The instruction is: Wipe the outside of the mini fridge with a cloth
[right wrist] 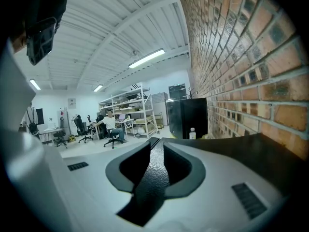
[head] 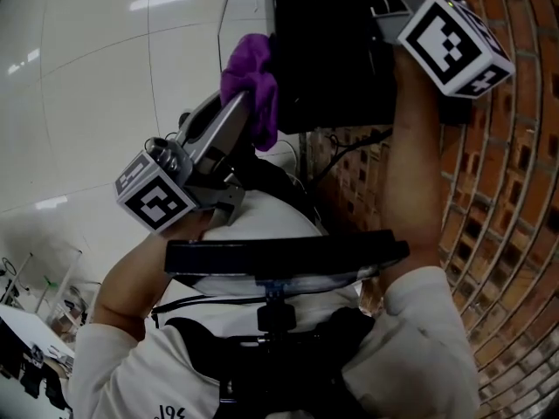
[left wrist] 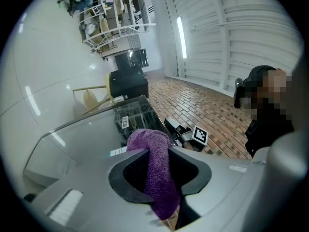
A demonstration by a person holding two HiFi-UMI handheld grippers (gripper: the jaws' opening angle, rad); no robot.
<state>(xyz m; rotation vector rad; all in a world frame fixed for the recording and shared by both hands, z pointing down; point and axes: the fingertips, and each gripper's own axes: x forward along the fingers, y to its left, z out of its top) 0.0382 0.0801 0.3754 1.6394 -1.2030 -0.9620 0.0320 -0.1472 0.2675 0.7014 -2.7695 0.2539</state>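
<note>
I've got the L gripper [head: 236, 116] pinching a fuzzy purple cloth [head: 251, 77] by one fold, at 9 o'clock of the black boxy mini fridge [head: 336, 59]. R gripper [right wrist: 157, 146] is fully closed w/ nothing held, at the fridge's 3 o'clock. Risk imo: friction drags the cloth free, or it snags the cables [head: 349, 151] at 6 o'clock.

Cloth [head: 251, 77] in left hand-held gripper [head: 242, 110], at mini fridge [head: 336, 55] left edge; right hand-held gripper [right wrist: 155, 170] at mini fridge right side; brick wall [head: 515, 199] further right.
</note>
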